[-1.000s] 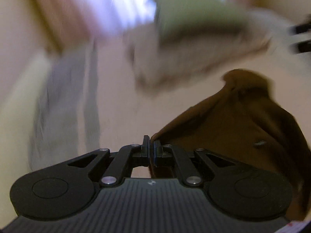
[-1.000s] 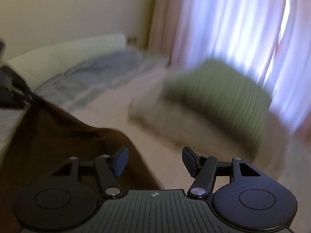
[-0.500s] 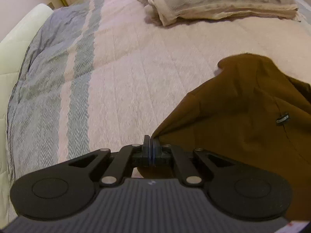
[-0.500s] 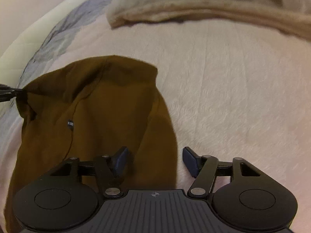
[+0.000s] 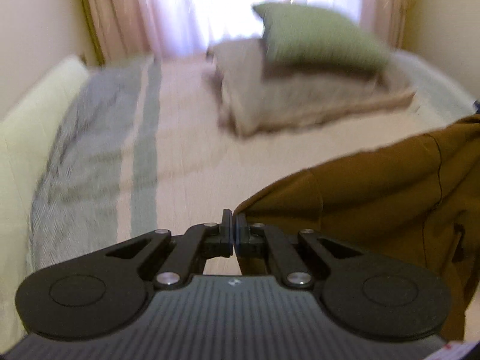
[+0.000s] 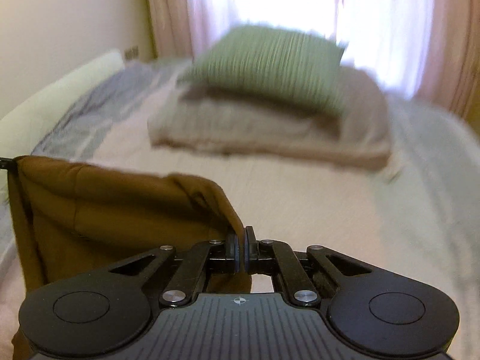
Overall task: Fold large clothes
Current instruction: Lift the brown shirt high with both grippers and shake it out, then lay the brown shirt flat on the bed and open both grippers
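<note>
With both grippers clamped on the brown garment, the step in hand looks like the lift and spread that comes before a fold. The left gripper has its fingers pressed together on one corner of the cloth, which runs away to the right of that view. The right gripper pinches another corner, its fingers closed on the fabric's edge. In the right wrist view the garment hangs between the two, its top edge slack and sagging, its far end drawn up to a dark tip at the left border that is probably the other gripper. The cloth is held up off the bed; how much of it trails on the cover is hidden below the gripper bodies. Beyond it lie a folded blanket with a green pillow on top, both smeared by motion.

Next, I judge, the two corners need drawing apart until the top edge runs taut, then lowering so the garment lies flat on the cover, clear of the blanket, before any fold is made. A loose pinch on so thin a bite of fabric could slip during the pull.

Half a second ago the right fingers stood wide apart over the garment lying on the bed, with both cameras tilted down at the cover. Now they are shut on it, and both views look level toward the curtains.
</note>
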Available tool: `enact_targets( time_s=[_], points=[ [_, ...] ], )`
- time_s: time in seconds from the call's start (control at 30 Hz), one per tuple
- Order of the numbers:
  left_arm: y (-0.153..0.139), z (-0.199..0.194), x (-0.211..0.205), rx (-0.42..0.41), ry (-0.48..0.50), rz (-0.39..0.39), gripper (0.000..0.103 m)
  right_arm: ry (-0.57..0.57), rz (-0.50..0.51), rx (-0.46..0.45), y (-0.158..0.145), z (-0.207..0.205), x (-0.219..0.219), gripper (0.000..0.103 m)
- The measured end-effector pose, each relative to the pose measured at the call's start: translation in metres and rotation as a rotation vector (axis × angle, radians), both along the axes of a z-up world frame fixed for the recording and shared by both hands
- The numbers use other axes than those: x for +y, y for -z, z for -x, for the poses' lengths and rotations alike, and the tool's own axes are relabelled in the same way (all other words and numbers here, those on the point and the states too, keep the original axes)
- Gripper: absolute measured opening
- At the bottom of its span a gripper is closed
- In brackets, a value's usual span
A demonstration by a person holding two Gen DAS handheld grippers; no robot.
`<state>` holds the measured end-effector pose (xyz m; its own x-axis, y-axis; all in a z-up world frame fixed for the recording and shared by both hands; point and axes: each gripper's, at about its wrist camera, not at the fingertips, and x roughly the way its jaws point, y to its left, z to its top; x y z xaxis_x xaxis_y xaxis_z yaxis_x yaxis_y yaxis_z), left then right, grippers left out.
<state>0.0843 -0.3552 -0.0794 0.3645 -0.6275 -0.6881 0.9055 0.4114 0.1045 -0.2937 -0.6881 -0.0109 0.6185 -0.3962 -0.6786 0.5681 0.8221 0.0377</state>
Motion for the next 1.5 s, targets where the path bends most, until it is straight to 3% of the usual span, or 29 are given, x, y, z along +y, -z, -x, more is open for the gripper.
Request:
enact_targets(
  time_s=[0.27,0.37,0.53,0.67,0.83,0.93,1.03,1.07,1.1,1.13,1.17,1.23,1.3,1.37,1.5],
  points=[
    [-0.138,0.073,0.082,-0.117,0.077,0.323,0.001,0.150,0.284,-0.216,-0.143,0.095,0.117,0.000],
    [-0.180,0.100,0.121,-0.156,0.091,0.425,0.001,0.193,0.389,-0.286,-0.181,0.129,0.170,0.000],
    [-0.231,0.134,0.157,-0.225,0.148,0.522,0.001,0.229,0.538,-0.364,-0.227,0.169,0.228,0.000],
    [-0.265,0.134,0.135,-0.216,0.180,0.564,0.002,0.221,0.598,-0.359,-0.252,0.170,0.213,0.000],
    [-0.270,0.103,0.038,-0.177,0.197,0.525,0.002,0.203,0.561,-0.301,-0.246,0.138,0.119,0.000],
    [-0.238,0.071,-0.050,-0.138,0.169,0.440,0.002,0.178,0.468,-0.249,-0.205,0.105,0.031,0.000],
    [-0.167,0.035,-0.144,-0.077,0.110,0.311,0.009,0.164,0.368,-0.192,-0.131,0.058,-0.058,0.002],
    [-0.131,0.022,-0.173,-0.055,0.081,0.270,0.018,0.161,0.308,-0.162,-0.099,0.043,-0.087,0.005],
    [-0.095,0.011,-0.197,-0.032,0.054,0.215,0.029,0.180,0.262,-0.120,-0.064,0.029,-0.112,0.025],
    [-0.059,0.002,-0.215,-0.005,0.022,0.153,0.030,0.205,0.223,-0.084,-0.029,0.019,-0.131,0.048],
    [-0.015,-0.006,-0.225,0.039,-0.021,0.087,0.028,0.214,0.180,-0.064,0.001,0.014,-0.143,0.053],
    [0.046,-0.008,-0.229,0.111,-0.100,-0.003,0.027,0.241,0.085,-0.026,0.056,0.013,-0.154,0.053],
    [0.084,0.002,-0.211,0.167,-0.122,-0.038,0.026,0.251,-0.002,-0.013,0.093,0.025,-0.148,0.053],
    [0.114,0.022,-0.186,0.213,-0.131,-0.103,0.026,0.255,-0.073,0.007,0.125,0.045,-0.126,0.053],
    [0.150,0.065,-0.126,0.345,-0.141,-0.163,0.026,0.295,-0.220,0.051,0.153,0.097,-0.058,0.053]
  ],
)
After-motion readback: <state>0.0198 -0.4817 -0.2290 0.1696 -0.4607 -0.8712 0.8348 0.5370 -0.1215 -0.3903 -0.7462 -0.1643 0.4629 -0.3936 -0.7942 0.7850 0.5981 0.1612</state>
